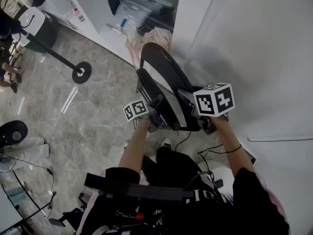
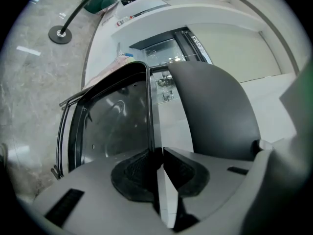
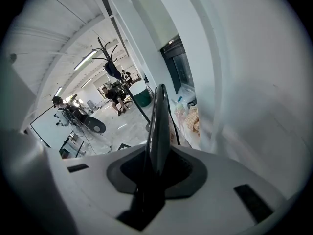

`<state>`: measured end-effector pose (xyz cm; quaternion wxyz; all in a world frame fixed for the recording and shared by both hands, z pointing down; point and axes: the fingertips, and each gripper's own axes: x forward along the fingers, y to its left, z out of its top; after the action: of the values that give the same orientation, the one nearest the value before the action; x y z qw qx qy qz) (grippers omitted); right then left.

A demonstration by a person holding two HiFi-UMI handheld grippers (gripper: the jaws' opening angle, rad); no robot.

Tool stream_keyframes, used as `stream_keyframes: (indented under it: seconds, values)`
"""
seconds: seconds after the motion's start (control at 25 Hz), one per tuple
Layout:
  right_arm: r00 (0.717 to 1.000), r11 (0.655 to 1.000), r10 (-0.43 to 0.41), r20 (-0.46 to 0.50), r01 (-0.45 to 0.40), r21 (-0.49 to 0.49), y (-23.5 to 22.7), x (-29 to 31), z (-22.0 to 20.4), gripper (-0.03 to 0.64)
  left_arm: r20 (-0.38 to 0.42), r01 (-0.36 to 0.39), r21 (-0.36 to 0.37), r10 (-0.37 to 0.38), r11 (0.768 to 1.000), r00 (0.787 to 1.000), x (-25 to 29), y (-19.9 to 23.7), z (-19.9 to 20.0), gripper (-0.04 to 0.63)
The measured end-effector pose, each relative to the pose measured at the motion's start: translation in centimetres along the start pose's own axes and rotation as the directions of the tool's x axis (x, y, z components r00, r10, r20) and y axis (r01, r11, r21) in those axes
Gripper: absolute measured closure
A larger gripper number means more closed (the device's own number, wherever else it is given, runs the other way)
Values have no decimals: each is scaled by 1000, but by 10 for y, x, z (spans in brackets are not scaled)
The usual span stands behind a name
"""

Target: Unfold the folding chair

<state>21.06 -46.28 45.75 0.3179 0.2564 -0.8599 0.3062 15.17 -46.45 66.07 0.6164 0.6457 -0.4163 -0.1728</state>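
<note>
Beside wall, folding chair clamped by left gripper, right gripper

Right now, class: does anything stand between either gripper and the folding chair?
Nothing visible does. The left gripper is shut on a thin rim of the folding chair, and the right gripper is shut on another dark edge of it.

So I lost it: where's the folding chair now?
The folding chair is mid head view, beside the white wall at right, with the left gripper and right gripper clamped on it.
</note>
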Motion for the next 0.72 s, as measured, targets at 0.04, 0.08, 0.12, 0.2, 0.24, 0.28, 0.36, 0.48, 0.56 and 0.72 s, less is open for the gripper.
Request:
stream_keyframes:
  seconds: [0.04, 0.08, 0.12, 0.2, 0.24, 0.28, 0.36, 0.48, 0.56, 0.72]
  values:
    - [1000, 1000, -4, 3, 4, 5, 5, -1, -1, 529, 1, 2, -7, -2, 1000, 1000, -3, 0, 0, 532]
    - [1000, 1000, -8, 6, 8, 13, 11, -1, -1, 529, 3, 4, -18, -4, 1000, 1000, -7, 0, 0, 532]
    - [1000, 1000, -12, 8, 11, 21, 17, -1, -2, 529, 4, 8, -35, -8, 999, 1000, -12, 0, 1, 532]
    - [1000, 999, -17, 9, 16, 35, 32, 3, -3, 529, 5, 19, -66, -19, 998, 1000, -25, 4, 3, 534]
    - [1000, 999, -19, 6, 19, 38, 40, 7, -4, 529, 4, 23, -73, -23, 997, 1000, -32, 8, 4, 534]
    - [1000, 999, -22, 2, 22, 39, 48, 12, -4, 529, 2, 23, -77, -23, 997, 1000, -39, 12, 5, 534]
    - [1000, 999, -27, -13, 27, 34, 66, 25, -5, 529, 6, 17, -92, -17, 996, 1000, -55, 23, 8, 534]
    - [999, 999, -28, -32, 29, 19, 99, 41, -8, 529, 24, 23, -118, -20, 993, 999, -85, 37, 14, 534]
    - [999, 999, -31, -35, 32, 20, 122, 50, -10, 529, 26, 24, -123, -21, 992, 999, -107, 45, 19, 532]
    - [998, 998, -45, -42, 47, 50, 164, 73, -7, 529, 7, 9, -105, -8, 994, 1000, -148, 61, 39, 531]
